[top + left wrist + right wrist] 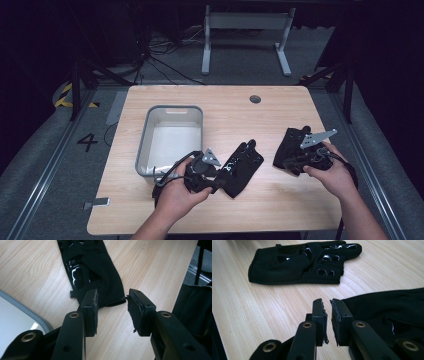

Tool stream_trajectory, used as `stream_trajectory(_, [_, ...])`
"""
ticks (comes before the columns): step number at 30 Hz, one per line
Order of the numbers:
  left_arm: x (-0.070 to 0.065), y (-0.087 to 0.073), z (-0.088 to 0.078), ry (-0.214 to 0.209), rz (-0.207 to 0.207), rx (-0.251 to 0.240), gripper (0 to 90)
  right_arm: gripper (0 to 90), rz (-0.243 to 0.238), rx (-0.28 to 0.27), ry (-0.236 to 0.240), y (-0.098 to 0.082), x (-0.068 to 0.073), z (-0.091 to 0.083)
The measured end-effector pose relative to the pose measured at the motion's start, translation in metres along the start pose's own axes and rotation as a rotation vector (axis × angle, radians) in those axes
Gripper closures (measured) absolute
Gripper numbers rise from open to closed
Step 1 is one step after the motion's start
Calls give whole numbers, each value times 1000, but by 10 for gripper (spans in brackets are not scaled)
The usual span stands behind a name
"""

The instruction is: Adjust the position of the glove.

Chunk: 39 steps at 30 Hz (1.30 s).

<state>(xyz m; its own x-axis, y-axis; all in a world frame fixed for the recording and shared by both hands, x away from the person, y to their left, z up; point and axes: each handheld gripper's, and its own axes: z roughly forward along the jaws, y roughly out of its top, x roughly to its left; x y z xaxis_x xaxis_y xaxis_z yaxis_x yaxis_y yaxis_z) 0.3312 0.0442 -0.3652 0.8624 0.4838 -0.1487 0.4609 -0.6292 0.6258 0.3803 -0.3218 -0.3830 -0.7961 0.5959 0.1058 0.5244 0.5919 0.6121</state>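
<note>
We are holding the left gripper (216, 181) near the worktop's (280, 200) front edge, its jaws spread apart over bare wood just short of the cuff of the middle glove (243, 167), gripping nothing. We are holding the right gripper (296, 161) toward the right edge, its jaws nearly pressed together with a thin gap, empty, beside the right glove (290, 146). Farther back, a grey bin (171, 113) is sitting on the left half, and a round hole (255, 99) is lying near the far edge.

Two black gloves (242, 167) (292, 146) (grey bin (150, 131) beside) on table (270, 205).
</note>
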Motion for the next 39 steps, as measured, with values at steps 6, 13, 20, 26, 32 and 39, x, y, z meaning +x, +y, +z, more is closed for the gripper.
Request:
stream_trajectory(6, [-4, 3, -4, 30, 9, -56, 596, 804, 1, -44, 23, 7, -1, 1])
stream_trajectory(13, [-5, 3, -5, 50, -1, -35, 639, 782, 3, -89, 39, 21, -2, 6])
stream_trajectory(20, [-5, 0, -3, 44, -22, -50, 631, 770, 45, -94, 60, 39, -14, 29])
stream_trajectory(26, [-4, -2, -6, 53, -28, -64, 594, 733, 56, -75, 54, 50, -20, 50])
stream_trajectory(32, [-3, -4, -6, 51, -26, -60, 572, 730, 59, -46, 49, 54, -22, 63])
stream_trajectory(39, [-2, -8, -8, 38, -44, -74, 535, 696, 79, -40, 46, 61, -27, 76])
